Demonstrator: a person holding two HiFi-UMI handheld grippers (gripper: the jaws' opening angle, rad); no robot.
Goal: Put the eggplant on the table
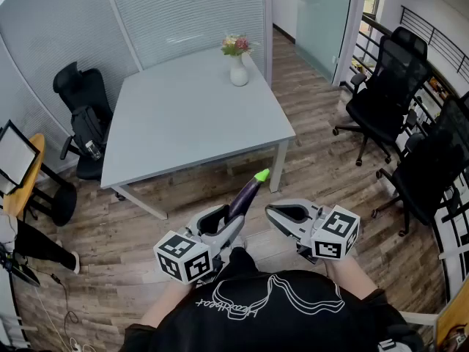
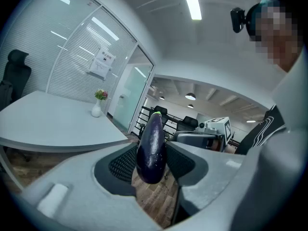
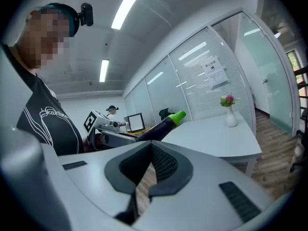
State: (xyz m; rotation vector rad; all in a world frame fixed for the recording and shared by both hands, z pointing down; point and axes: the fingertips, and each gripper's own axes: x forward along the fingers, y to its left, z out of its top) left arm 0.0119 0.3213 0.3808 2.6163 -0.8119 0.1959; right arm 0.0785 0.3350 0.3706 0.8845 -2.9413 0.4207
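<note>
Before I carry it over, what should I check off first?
1. Grip on the dark purple eggplant with the green stem: ok. The left gripper is clamped on its lower body, and the stem end points up and forward.
2. Firmness of that grip: cannot tell.
3. Right gripper free: ok. Its jaws are together with nothing between them.
4. Landing spot on the pale grey rectangular table: ok. The near half is bare.
5. White vase of flowers: ok. It stands at the far edge, away from the near side.
</note>
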